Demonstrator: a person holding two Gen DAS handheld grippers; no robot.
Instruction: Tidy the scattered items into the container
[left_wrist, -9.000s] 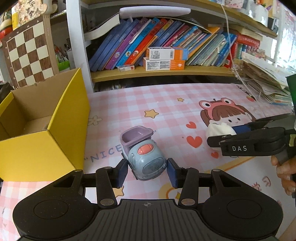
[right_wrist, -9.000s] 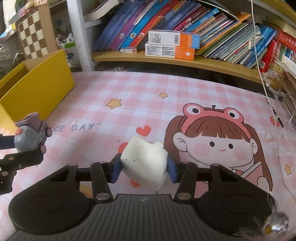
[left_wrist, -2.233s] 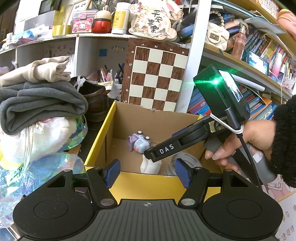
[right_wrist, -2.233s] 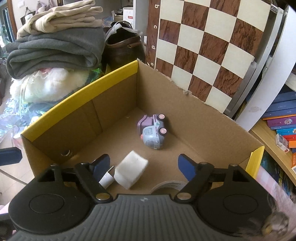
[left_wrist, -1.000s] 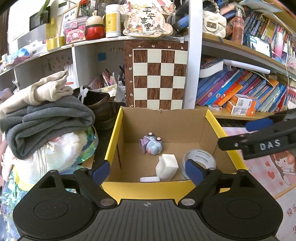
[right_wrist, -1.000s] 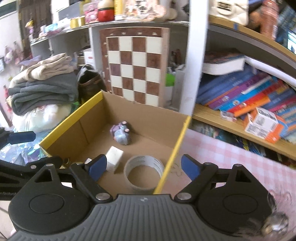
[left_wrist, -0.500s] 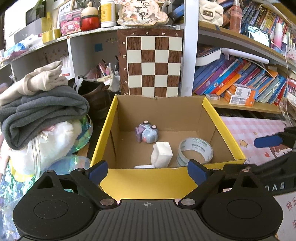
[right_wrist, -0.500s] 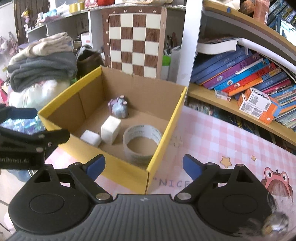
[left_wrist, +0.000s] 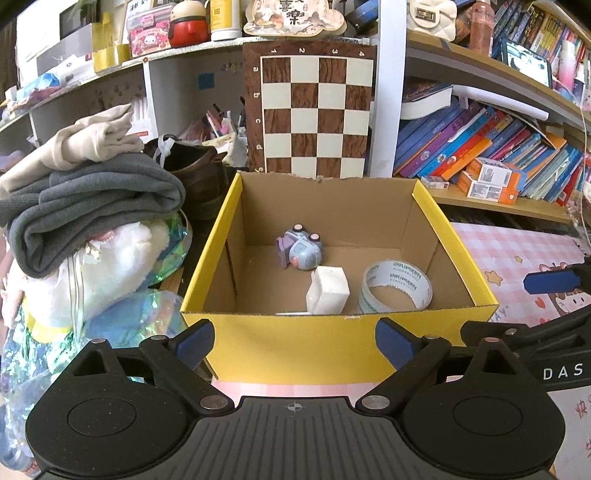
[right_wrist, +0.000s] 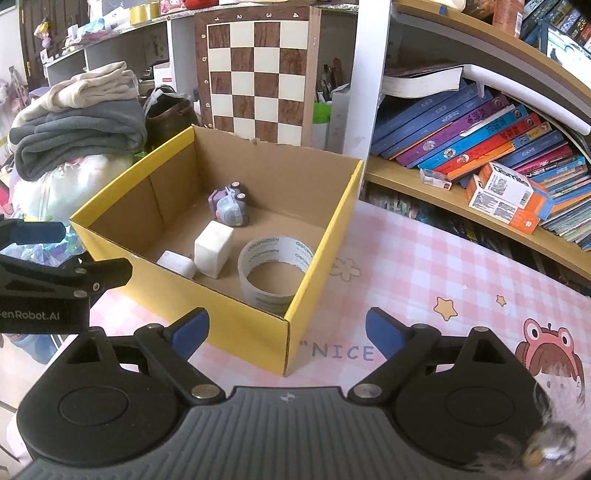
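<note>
A yellow cardboard box (left_wrist: 332, 343) (right_wrist: 325, 243) stands open on the pink checked mat. Inside lie a grey-purple toy truck (left_wrist: 300, 250) (right_wrist: 229, 205), a white block (left_wrist: 328, 290) (right_wrist: 213, 248), a small white piece (right_wrist: 176, 263) and a roll of clear tape (left_wrist: 397, 287) (right_wrist: 275, 269). My left gripper (left_wrist: 294, 341) is open and empty, just in front of the box's near wall. My right gripper (right_wrist: 286, 332) is open and empty, before the box's near corner. Each gripper also shows at the edge of the other's view: the right gripper (left_wrist: 550, 282) and the left gripper (right_wrist: 37, 232).
A pile of folded clothes and bags (left_wrist: 88, 206) sits left of the box. A chessboard (left_wrist: 317, 110) leans behind it. A shelf with books and orange cartons (right_wrist: 506, 192) runs behind the mat (right_wrist: 424, 266) to the right.
Both grippers have drawn back from the box and a little lower; the box looks farther away in the right wrist view. The items inside have not moved.
</note>
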